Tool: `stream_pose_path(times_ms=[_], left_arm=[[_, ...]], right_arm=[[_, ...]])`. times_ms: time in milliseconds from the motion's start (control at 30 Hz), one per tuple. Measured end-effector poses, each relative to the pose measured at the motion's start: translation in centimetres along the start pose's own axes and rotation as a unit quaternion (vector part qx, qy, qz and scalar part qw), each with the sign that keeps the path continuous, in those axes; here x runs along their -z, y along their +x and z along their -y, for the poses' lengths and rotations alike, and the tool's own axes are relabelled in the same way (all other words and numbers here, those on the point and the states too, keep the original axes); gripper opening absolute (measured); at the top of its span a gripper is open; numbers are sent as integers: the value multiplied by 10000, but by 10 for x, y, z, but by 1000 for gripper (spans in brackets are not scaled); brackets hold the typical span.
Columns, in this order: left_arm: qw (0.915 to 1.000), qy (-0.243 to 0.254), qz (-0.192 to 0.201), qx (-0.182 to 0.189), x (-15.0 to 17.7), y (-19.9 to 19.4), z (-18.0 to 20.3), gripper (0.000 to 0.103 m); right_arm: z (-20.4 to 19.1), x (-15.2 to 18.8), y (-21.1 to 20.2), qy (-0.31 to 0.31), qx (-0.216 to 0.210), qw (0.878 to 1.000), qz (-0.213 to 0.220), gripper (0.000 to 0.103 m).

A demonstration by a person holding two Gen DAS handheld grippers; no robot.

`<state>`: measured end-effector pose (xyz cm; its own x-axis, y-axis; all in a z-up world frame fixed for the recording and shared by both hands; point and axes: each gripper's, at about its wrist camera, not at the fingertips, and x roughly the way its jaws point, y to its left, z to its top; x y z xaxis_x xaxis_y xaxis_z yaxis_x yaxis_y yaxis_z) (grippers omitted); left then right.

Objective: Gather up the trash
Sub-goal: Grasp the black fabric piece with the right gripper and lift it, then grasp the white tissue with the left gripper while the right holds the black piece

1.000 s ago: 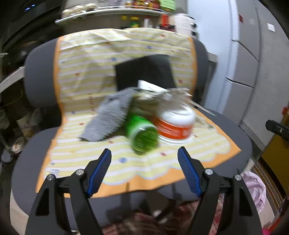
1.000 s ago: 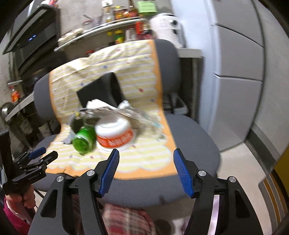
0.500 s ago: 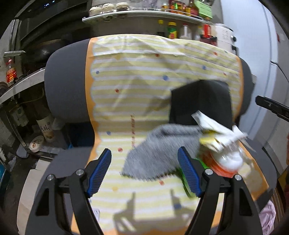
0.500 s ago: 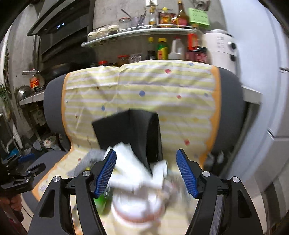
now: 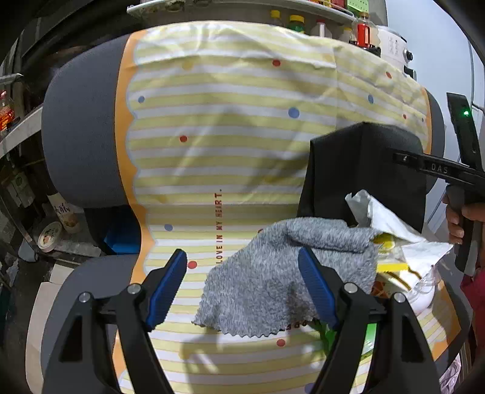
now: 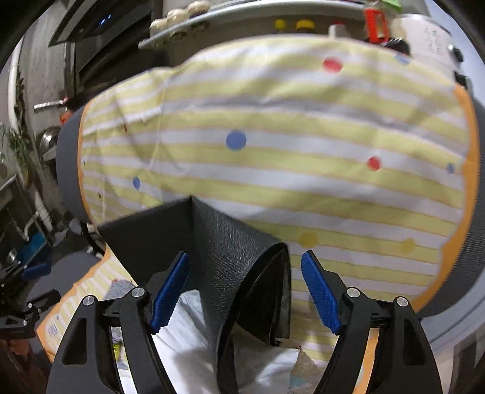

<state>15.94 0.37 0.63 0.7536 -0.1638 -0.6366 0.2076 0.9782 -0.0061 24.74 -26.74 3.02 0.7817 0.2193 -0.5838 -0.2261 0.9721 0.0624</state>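
Two grippers are seen above a grey office chair [image 5: 78,145] draped with a yellow-striped cloth [image 5: 230,127].

Left gripper [image 5: 242,286]: fingers spread wide, nothing pressed between the blue pads. A grey knitted rag [image 5: 272,272] lies on the seat beyond and between them; the right pad overlaps its edge in view, contact cannot be told.

Right gripper [image 6: 245,294]: fingers also wide apart, though the gap has just been narrowing. The upright edge of a black open-topped bag [image 6: 236,257] is framed between the pads, neither pad pressed on it. In the left wrist view this gripper is seen at the right edge, held by a hand [image 5: 460,218].

Trash: a crumpled white paper wrapper [image 5: 391,224] sits against the near side of the black bag [image 5: 360,169], right of the rag. Under it are noted a yellow packet [image 5: 391,266], a white tub [image 5: 424,297] and something green [image 5: 369,336], mostly hidden behind the left gripper's right finger. In the right wrist view white paper [image 6: 188,348] fills the near foreground, blurred.

A shelf with bottles [image 5: 297,22] is seen far behind the chair back.
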Motion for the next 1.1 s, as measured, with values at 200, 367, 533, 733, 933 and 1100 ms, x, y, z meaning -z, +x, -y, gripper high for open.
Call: stream_pose_path(times_ms=[200,367,533,733,933,1100], left_arm=[[10000,-9,6,-5,2,-1,-1,74],[9999,-56,83,-48,1,-14,1,74],[9997,33,191,-128,5,-35,6,74],[9996,146,243,-11,14,-56,14,74],[9988,282,210,347,20,-57,28,74],[9975,431,86,548,15,-46,45,74]], right_arm=[[-20,2,-10,-461,-20,9987,232,27],[-41,-21,-48,-487,102,9931,1059,13],[-53,-37,-121,-174,398,9807,1904,12],[-59,-12,-200,146,961,9723,2126,12],[-53,44,-244,422,1398,9692,1983,12],[-45,78,-251,482,1998,9621,1793,12]])
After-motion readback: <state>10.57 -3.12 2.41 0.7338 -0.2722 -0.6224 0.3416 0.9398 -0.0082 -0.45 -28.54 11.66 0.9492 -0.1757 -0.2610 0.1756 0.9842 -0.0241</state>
